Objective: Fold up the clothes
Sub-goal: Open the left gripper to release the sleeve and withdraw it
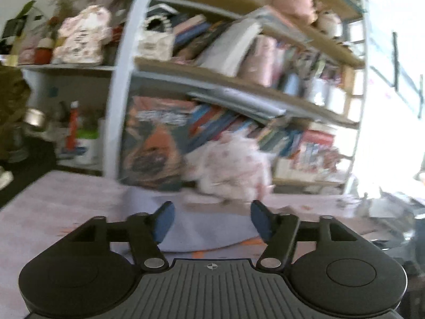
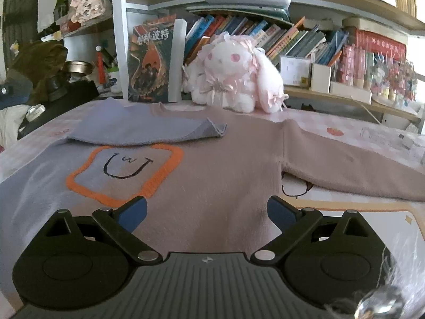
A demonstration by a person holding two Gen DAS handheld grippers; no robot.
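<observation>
A sweater (image 2: 217, 164), lilac on its left half and dusty pink on its right, lies flat on the table, with an orange-outlined smiley patch (image 2: 124, 170) on its chest. Its left sleeve (image 2: 148, 130) is folded across the upper chest. Its right sleeve (image 2: 353, 164) stretches out to the right. My right gripper (image 2: 206, 214) hovers open over the sweater's lower middle, nothing between its blue pads. In the blurred left wrist view, my left gripper (image 1: 212, 222) stands open and empty above a lilac fold of the sweater (image 1: 212, 231).
A white and pink plush rabbit (image 2: 233, 79) sits at the table's far edge, beside an upright book (image 2: 151, 61). Shelves packed with books (image 2: 265, 34) and boxes rise behind. The table cover (image 2: 372, 133) shows bare at the right. Dark clutter (image 2: 39, 79) stands at the left.
</observation>
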